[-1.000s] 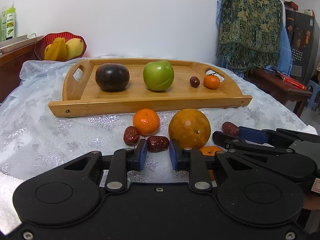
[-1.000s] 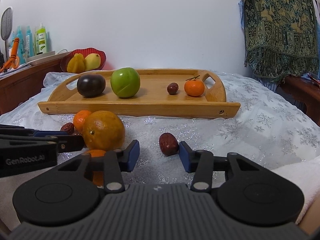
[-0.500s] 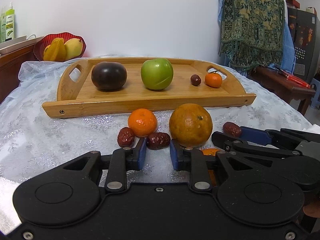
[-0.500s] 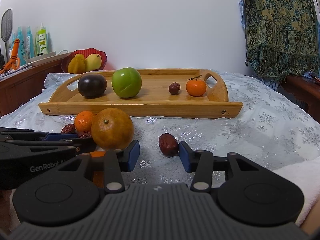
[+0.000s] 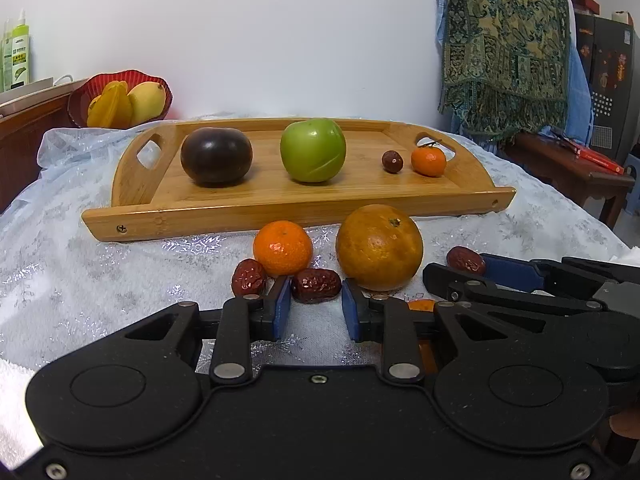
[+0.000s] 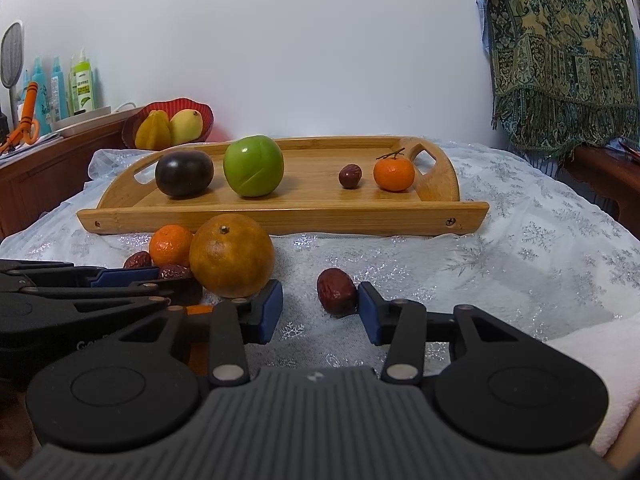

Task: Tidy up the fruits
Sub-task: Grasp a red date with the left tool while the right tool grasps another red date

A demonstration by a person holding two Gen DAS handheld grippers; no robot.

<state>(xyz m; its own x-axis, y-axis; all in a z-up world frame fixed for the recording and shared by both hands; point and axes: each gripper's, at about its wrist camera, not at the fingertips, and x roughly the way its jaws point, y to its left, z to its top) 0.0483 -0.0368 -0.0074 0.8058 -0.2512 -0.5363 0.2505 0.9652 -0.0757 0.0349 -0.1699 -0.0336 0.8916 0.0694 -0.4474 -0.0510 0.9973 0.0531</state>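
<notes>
A wooden tray (image 5: 296, 210) (image 6: 280, 216) holds a dark plum (image 5: 216, 155), a green apple (image 5: 313, 150), a small date (image 5: 392, 161) and a small tangerine (image 5: 429, 161). On the cloth in front lie a tangerine (image 5: 283, 248), a big orange (image 5: 379, 248) (image 6: 231, 256) and several red dates. My left gripper (image 5: 316, 312) is open by a narrow gap. One date (image 5: 316, 285) lies just ahead of its tips, untouched. My right gripper (image 6: 320, 312) is open wider, with another date (image 6: 336, 291) close to its right pad. A further orange fruit (image 5: 422, 305) is mostly hidden under the grippers.
A red bowl (image 6: 168, 124) of yellow fruit stands on a wooden sideboard at the back left, beside bottles (image 6: 80, 84). A patterned cloth (image 5: 504, 52) hangs at the right over a low wooden table (image 5: 568, 164). White towel (image 6: 580, 352) edges the near side.
My left gripper has crept forward among the fruits and its jaws stand slightly wider. The big orange has shifted a little to the right. The right gripper has kept still.
</notes>
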